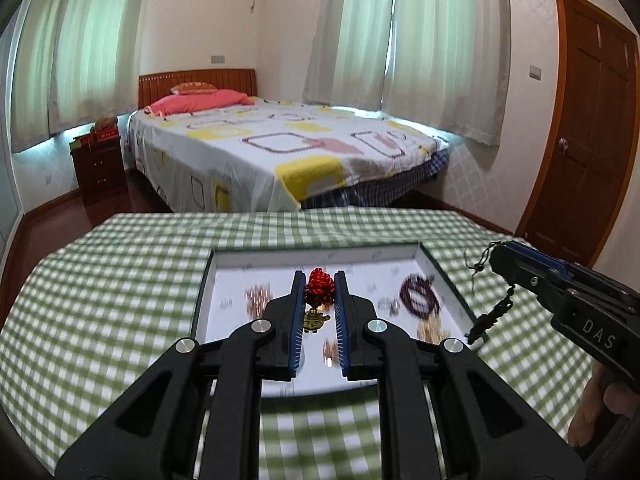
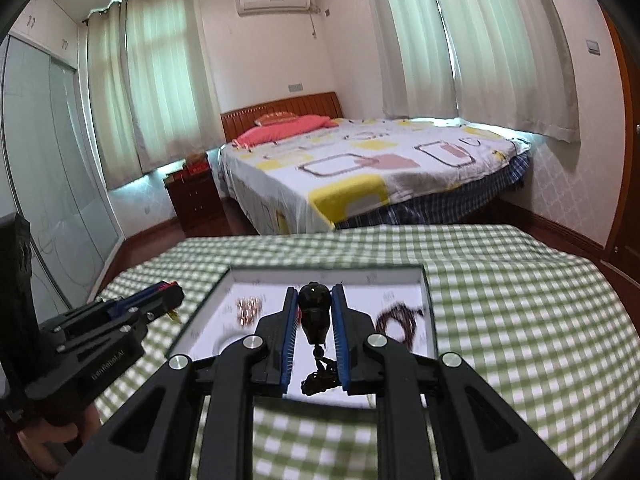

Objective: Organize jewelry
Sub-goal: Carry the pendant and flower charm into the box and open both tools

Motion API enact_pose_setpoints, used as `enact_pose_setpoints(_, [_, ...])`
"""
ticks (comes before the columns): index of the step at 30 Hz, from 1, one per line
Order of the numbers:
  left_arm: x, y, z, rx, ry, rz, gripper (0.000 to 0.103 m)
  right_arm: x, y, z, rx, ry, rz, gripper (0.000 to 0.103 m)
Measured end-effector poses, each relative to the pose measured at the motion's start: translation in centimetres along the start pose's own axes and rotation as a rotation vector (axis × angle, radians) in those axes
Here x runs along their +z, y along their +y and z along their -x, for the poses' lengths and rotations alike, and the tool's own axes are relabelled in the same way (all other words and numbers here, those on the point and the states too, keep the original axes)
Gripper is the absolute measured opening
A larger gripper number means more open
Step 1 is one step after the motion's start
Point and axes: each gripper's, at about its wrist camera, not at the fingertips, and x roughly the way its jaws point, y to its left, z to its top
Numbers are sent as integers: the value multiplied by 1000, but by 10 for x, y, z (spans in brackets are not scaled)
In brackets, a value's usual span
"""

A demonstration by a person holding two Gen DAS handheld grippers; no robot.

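A shallow white tray [image 1: 224,280] with a dark rim lies on the green checked tablecloth. My left gripper [image 1: 320,280] is shut on a red knotted cord [image 1: 319,285] with a gold charm [image 1: 314,320] hanging below, above the tray's middle. My right gripper [image 2: 315,300] is shut on a black bead pendant [image 2: 315,306] with a dark tassel [image 2: 318,382] dangling over the tray [image 2: 428,304]. In the left wrist view the right gripper [image 1: 500,258] is at the right, over the tray's right rim. A dark red bead bracelet [image 1: 420,294] and copper-coloured pieces [image 1: 256,298] lie in the tray.
The table [image 1: 120,300] fills the near view, its far edge ahead of the tray. Beyond stand a bed [image 1: 280,152], a nightstand [image 1: 98,168], curtains and a wooden door [image 1: 580,140]. The left gripper [image 2: 172,298] shows at the left of the right wrist view.
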Motion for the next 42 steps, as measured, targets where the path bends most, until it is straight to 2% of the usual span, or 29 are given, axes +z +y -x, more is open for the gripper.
enact_pose_setpoints(7, [15,3,-54,17,9,4,14,18,0,-43,20,-25,8,18])
enact_pose_setpoints(10, [6,5,-87,33,58,6,14,10,-2,-69,24,12,0,18])
enact_pose_setpoints(14, [-10,9,-125,52,137,3,14,-8,-5,-109,29,104,-7,18])
enact_pose_setpoints(19, [-23,12,-151,71,208,-3,14,-26,-5,-143,25,203,-11,18])
enact_pose_setpoints(27, [-36,18,-173,96,301,6,14,-40,-10,-161,-4,294,-25,18])
enact_pose_setpoints(34, [-37,17,-173,94,314,-8,15,-45,-10,-166,-10,323,-31,18])
enact_pose_setpoints(37, [-37,15,-172,102,315,-22,17,-45,-11,-166,-11,324,-28,23])
enact_pose_setpoints(39, [-38,15,-172,106,315,-27,19,-45,-12,-165,-14,322,-27,26])
enact_pose_setpoints(41, [-37,15,-171,107,309,-17,31,-45,-12,-164,-19,318,-25,30])
enact_pose_setpoints(42, [-37,15,-170,108,306,-14,32,-45,-13,-163,-23,315,-25,32])
